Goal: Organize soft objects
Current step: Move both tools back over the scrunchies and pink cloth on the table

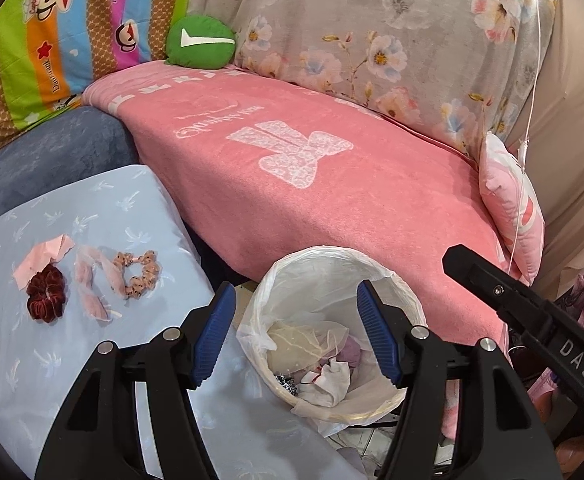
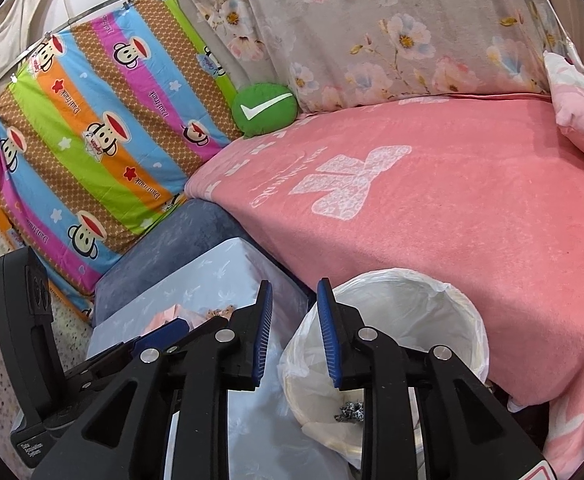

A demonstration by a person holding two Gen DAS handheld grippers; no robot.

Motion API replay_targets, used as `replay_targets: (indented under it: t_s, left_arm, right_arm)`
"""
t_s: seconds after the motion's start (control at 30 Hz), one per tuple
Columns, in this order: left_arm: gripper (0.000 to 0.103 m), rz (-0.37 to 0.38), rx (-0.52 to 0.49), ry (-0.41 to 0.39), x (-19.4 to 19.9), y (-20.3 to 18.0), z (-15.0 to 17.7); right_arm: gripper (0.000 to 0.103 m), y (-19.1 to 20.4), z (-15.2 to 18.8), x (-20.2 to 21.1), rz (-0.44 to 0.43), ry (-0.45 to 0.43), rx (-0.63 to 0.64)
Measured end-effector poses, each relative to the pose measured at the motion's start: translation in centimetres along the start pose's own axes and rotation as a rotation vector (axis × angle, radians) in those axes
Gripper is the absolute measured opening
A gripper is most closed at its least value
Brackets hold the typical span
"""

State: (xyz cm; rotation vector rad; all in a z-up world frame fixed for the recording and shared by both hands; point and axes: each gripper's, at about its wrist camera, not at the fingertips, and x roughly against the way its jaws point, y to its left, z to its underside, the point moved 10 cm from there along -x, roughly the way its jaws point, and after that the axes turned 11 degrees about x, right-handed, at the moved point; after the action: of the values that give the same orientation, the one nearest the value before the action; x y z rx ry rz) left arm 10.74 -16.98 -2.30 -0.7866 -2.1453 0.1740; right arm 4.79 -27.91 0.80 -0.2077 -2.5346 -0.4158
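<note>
The left gripper (image 1: 295, 336) hangs with its blue pads wide apart and nothing between them, over the near rim of a small bin (image 1: 407, 292) lined with a white plastic bag. To its left, on a pale blue cushion (image 1: 92, 360), lie the soft things not yet put away: a dark red velvet scrunchie (image 1: 46, 293) resting on a pink scrap of cloth (image 1: 44, 258), then a sheer pink piece (image 1: 92, 284), then a beaded peach scrunchie (image 1: 142, 274) touching that sheer piece. Inside the bin sit crumpled white and cream fabric (image 1: 323, 376), a lilac lump (image 1: 351, 350) and a small black-and-white patterned bit (image 1: 286, 382) at the bottom. The right gripper (image 2: 295, 330) is parted only narrowly, empty, and hangs at the bin's (image 2: 443, 304) left edge, beside the pale blue cushion (image 2: 220, 276). Behind the bin a pink blanket (image 1: 351, 208) spreads across the sofa, with a green tick-mark cushion (image 1: 200, 42) at its far corner.
</note>
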Motion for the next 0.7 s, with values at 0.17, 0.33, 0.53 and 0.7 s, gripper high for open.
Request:
replay_targets:
  t_s: [0.17, 0.33, 0.53, 0.7]
  left_arm:
    - [0.062, -0.017, 0.03, 0.003, 0.2, 1.8, 0.1]
    - [0.067, -0.053, 0.066, -0.003, 0.5, 4.7, 0.3]
    - [0.069, -0.095, 0.126, -0.006, 1.0, 9.0, 0.2]
    - [0.069, -0.138, 0.172, -0.011, 1.5, 13.0, 0.2]
  right_arm:
    - [0.025, 1.9, 0.8, -1.3, -0.02, 0.027, 0.022]
    - [0.029, 4.0, 1.7, -2.7, -0.04, 0.056, 0.047]
    - [0.03, 7.1, 2.9, -5.0, -0.07, 0.099, 0.087]
    - [0.035, 10.0, 3.8, -6.9, -0.092, 0.129, 0.12]
